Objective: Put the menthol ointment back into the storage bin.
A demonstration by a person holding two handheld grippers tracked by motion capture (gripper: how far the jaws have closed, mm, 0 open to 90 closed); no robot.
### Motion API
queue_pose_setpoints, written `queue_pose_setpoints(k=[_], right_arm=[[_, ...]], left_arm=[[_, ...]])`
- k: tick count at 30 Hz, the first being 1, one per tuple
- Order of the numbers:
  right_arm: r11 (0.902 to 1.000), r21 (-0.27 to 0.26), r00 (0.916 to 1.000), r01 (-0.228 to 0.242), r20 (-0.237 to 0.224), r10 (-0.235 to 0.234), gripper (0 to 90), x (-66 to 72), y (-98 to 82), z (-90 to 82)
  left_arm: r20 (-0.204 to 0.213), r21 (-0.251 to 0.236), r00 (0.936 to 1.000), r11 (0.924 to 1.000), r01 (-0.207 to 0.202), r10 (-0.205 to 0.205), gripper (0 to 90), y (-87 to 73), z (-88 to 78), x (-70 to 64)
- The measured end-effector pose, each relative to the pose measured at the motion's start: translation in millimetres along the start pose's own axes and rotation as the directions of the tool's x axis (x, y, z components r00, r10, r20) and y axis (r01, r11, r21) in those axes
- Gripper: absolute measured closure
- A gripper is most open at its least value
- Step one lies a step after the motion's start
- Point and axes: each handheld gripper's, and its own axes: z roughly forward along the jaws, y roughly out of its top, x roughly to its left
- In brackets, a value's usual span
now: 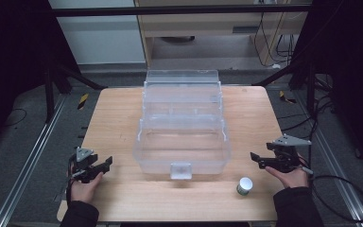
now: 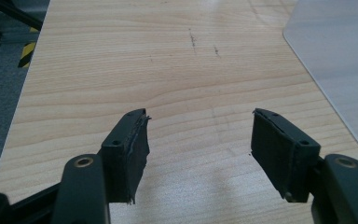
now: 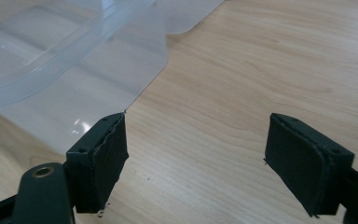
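A clear plastic storage box (image 1: 182,124) with stepped tiers and a front latch stands open in the middle of the wooden table (image 1: 118,113). A small white-capped jar (image 1: 245,186) stands on the table near the front right. My left gripper (image 1: 105,165) rests at the front left, open, jaws pointing toward the box with bare wood between them (image 2: 199,133). My right gripper (image 1: 256,159) hovers at the right edge, open, jaws pointing left at the box corner (image 3: 74,70), nothing between them (image 3: 196,140).
A dark metal frame (image 1: 179,9) surrounds the table, with rails along the floor at both sides. Cables (image 1: 345,189) trail on the floor at the right. A wooden cabinet (image 1: 208,23) stands behind the table.
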Motion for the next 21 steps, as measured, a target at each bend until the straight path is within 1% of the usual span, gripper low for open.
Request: queue_pose_setpoints(k=[2,4,6,8,9,12,15,17,18,19,21], right_arm=[[0.9994,0.024,0.9997,0.024,-0.007,-0.023,21.9,3.1,3.1,0.2],[0.9984,0.037,0.9990,0.043,-0.017,-0.042,22.2,5.9,6.8,-0.6],[0.9979,0.036,0.9982,0.053,-0.031,-0.052,22.3,8.3,10.6,-2.4],[0.9967,0.050,0.9970,0.064,-0.046,-0.062,22.3,10.5,13.6,-4.3],[0.9952,0.058,0.9957,0.079,-0.053,-0.076,22.0,11.6,15.7,-5.2],[0.9900,0.095,0.9928,0.103,-0.070,-0.097,21.8,15.4,20.9,-9.3],[0.9849,0.112,0.9888,0.132,-0.085,-0.123,21.5,18.6,25.8,-13.1],[0.9836,0.115,0.9877,0.139,-0.088,-0.129,21.4,19.4,27.0,-14.4],[0.9804,0.127,0.9847,0.150,-0.108,-0.137,21.2,21.7,30.0,-16.6],[0.9796,0.128,0.9835,0.155,-0.113,-0.141,21.1,23.2,31.2,-17.5],[0.9740,0.144,0.9790,0.175,-0.131,-0.156,21.1,26.0,33.6,-18.7]], left_arm=[[-0.003,0.001,1.0000,1.0000,-0.001,0.001,35.9,0.0,-0.1,0.3],[-0.004,0.002,1.0000,1.0000,-0.001,0.001,35.9,0.0,-0.1,0.4],[-0.003,0.004,1.0000,1.0000,-0.001,0.001,35.8,-0.2,-0.1,0.0],[-0.003,0.006,1.0000,1.0000,-0.004,0.004,35.8,-0.2,0.0,-0.7],[-0.001,0.006,1.0000,1.0000,-0.005,0.005,35.7,-0.1,0.0,-0.9],[0.002,0.010,1.0000,0.9999,-0.009,0.009,35.7,-0.3,0.3,-2.0],[0.006,0.009,0.9999,0.9999,-0.010,0.010,35.7,-0.3,0.2,-2.7],[0.008,0.009,0.9999,0.9999,-0.015,0.014,35.5,-0.4,0.4,-3.1],[0.010,0.011,0.9998,0.9998,-0.016,0.016,35.5,-0.4,0.5,-3.1],[0.012,0.011,0.9998,0.9998,-0.018,0.018,35.4,-0.4,0.5,-3.1],[0.016,0.012,0.9996,0.9997,-0.022,0.022,35.3,-0.6,0.9,-3.4]])
